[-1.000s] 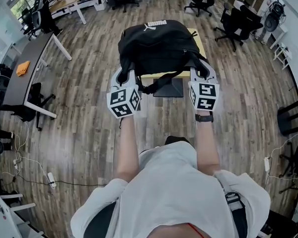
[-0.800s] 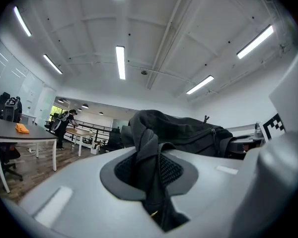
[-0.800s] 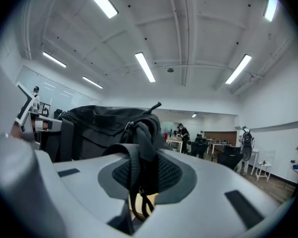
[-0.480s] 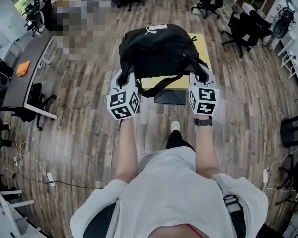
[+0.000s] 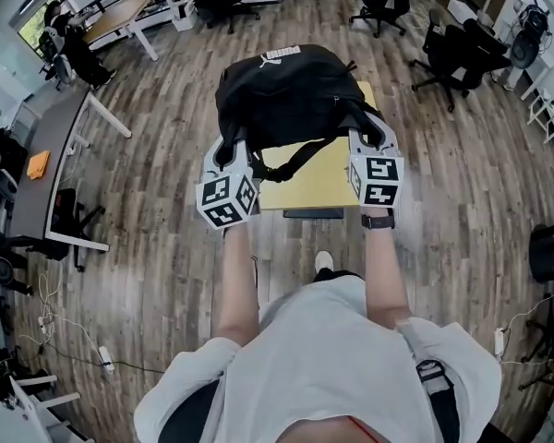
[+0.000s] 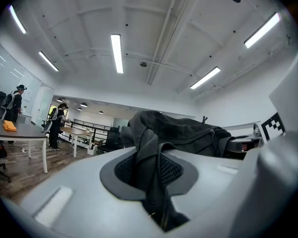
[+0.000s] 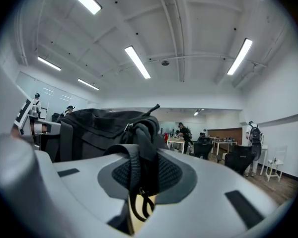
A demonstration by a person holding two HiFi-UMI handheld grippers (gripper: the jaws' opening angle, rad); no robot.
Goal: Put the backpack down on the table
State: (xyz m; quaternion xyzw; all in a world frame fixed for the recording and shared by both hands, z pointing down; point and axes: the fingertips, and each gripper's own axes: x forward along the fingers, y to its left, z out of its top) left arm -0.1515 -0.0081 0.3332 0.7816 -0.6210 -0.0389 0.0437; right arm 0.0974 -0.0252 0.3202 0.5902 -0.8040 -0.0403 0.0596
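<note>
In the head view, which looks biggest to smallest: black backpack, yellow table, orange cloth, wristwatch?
1. The black backpack, nearer the camera and covering part of the table.
2. The table.
3. The orange cloth and the wristwatch look about alike.

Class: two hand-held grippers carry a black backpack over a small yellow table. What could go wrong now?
1. The left hand-held gripper and right hand-held gripper pinch only thin strap folds; one could slip, tipping the backpack.
2. The table looks barely wider than the backpack, so it may land overhanging an edge.
</note>
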